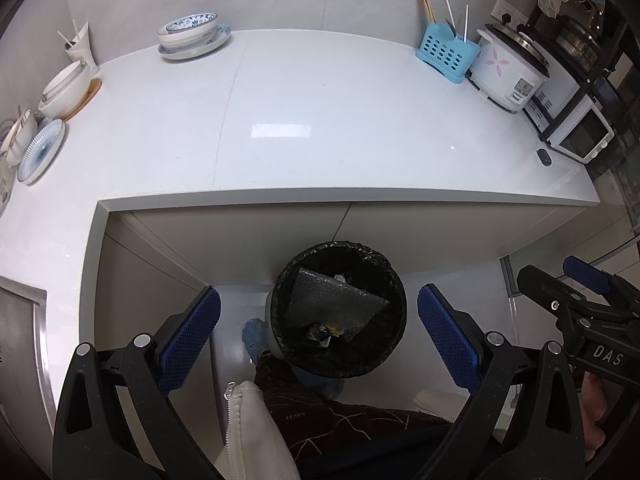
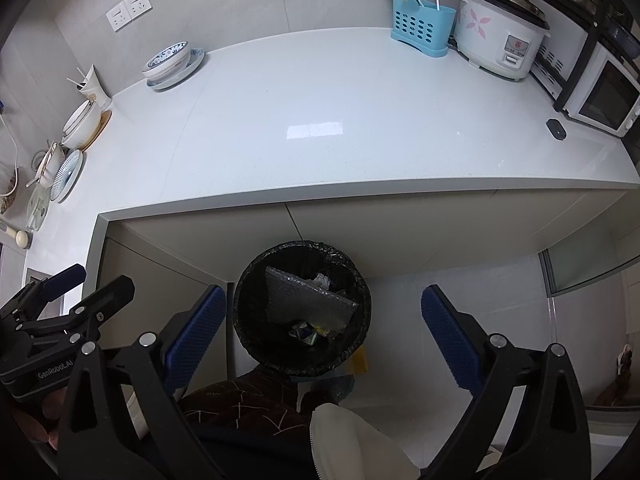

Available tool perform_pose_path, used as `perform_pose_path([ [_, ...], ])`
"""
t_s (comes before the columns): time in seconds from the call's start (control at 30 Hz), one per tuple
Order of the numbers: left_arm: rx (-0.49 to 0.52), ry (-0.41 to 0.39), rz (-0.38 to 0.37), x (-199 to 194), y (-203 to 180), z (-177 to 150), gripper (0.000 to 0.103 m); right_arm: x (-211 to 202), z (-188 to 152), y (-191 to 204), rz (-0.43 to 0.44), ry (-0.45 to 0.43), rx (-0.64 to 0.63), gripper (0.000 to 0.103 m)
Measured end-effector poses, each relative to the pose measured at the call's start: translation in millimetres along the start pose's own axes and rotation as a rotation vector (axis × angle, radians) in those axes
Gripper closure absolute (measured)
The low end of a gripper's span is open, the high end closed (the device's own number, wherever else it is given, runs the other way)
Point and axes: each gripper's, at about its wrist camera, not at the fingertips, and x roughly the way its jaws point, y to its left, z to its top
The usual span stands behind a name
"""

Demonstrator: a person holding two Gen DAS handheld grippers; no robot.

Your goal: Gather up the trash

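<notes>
A round bin with a black liner [image 1: 338, 256] [image 2: 248, 280] stands on the floor below the counter's front edge. Inside lie a sheet of bubble wrap [image 1: 332, 300] [image 2: 308, 298], crumpled paper and small wrappers. My left gripper [image 1: 318, 334] hovers above the bin, open, with nothing between its blue pads. My right gripper [image 2: 322, 332] hangs over the same bin, also open and empty. Each gripper shows at the side of the other's view: the right gripper [image 1: 558, 288] and the left gripper [image 2: 88, 284].
The white countertop [image 1: 320, 120] carries stacked bowls [image 1: 192, 34], plates [image 1: 40, 152] at left, a blue utensil holder [image 1: 446, 52], a rice cooker [image 1: 506, 70], a toaster oven [image 2: 604, 96] and a small dark object [image 2: 556, 128]. The person's leg [image 1: 304, 392] stands by the bin.
</notes>
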Motion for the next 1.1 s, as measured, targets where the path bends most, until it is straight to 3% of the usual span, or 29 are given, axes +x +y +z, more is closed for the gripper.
perform_pose_path([
  [1.1,0.015,0.014,0.038,4.7,-3.2,1.3,0.006,4.7,0.7,-0.4,0.002,0.013,-0.009,0.009],
])
